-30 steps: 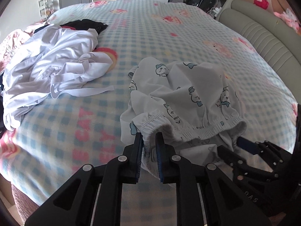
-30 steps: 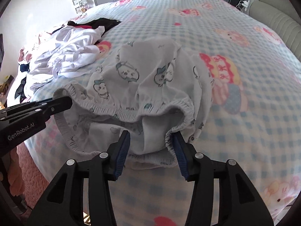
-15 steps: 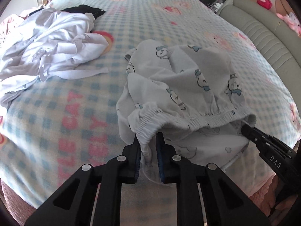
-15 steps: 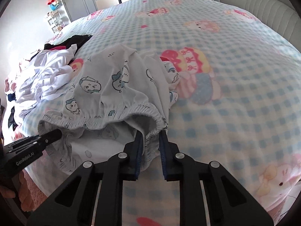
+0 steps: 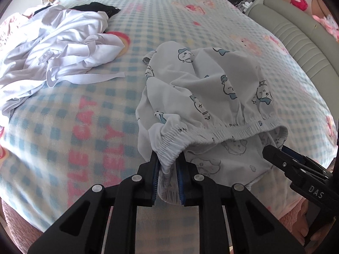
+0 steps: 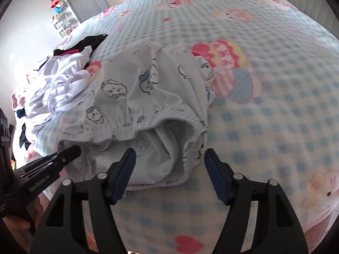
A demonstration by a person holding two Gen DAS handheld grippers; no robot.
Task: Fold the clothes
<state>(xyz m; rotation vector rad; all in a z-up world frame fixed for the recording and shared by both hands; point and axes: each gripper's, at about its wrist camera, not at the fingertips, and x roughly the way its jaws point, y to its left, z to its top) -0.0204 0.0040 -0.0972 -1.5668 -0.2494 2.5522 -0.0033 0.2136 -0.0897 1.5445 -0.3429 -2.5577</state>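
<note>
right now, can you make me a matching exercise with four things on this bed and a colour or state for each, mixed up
Things:
1. left gripper
2. right gripper
3. black garment
4. white garment

States:
A. lies crumpled with a loose strap
B. open
C. far behind the white pile
D. shut on the printed shorts' waistband

Pairs: 1-D, 2-B, 3-C, 4-A

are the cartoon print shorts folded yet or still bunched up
Bunched up: the shorts lie crumpled on the bed, waistband gaping, left gripper pinching the elastic.
</note>
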